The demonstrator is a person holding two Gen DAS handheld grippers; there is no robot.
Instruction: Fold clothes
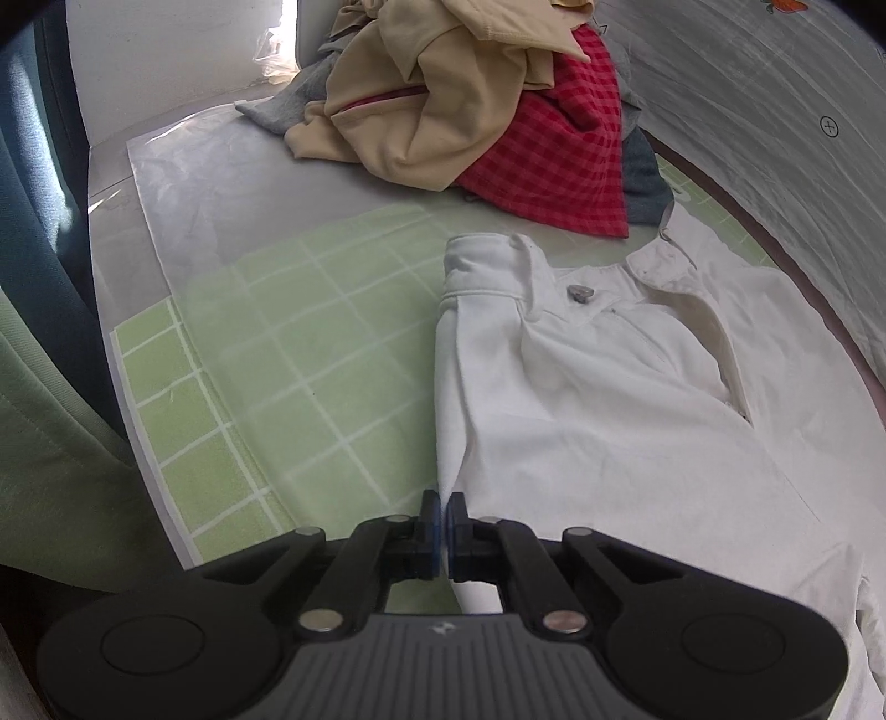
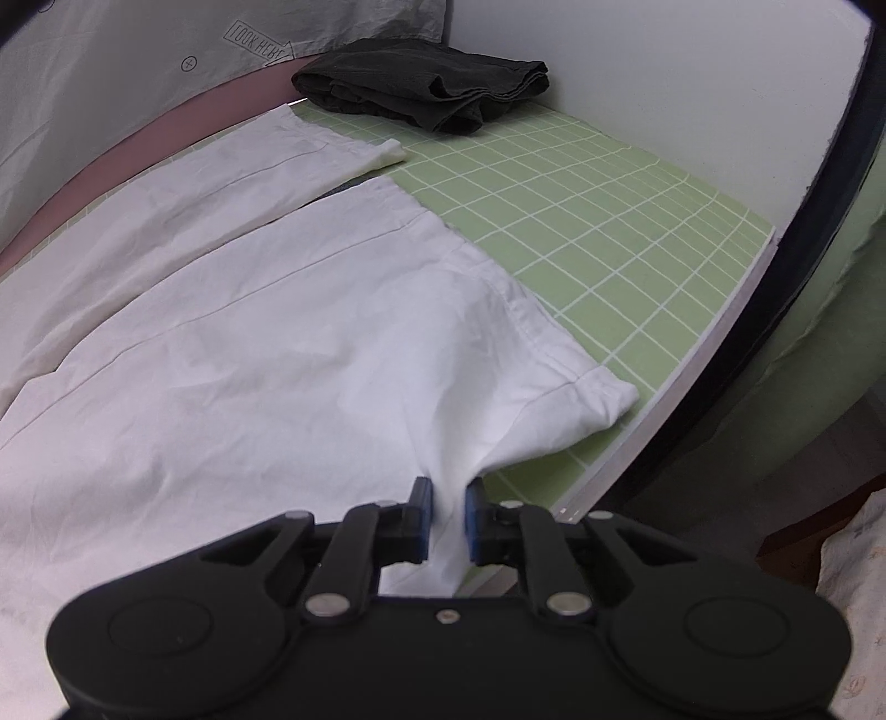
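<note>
White trousers [image 1: 609, 415] pinched in both left tongs [image 1: 443, 507] and right tongs [image 2: 447, 493].

A pale green mat [image 1: 266, 354] with a white grid covers the bench, and a clear plastic sheet [image 1: 183, 183] lies over its far left part. Beyond it stands a plain white wall [image 2: 692, 83]. A grey printed cloth [image 1: 775, 138] hangs along the far side, with a pink strip [image 2: 166, 127] beneath it. Bright light glares at a gap [image 1: 288, 39] in the far left corner. Green fabric [image 1: 50, 443] hangs off the near left edge.
</note>
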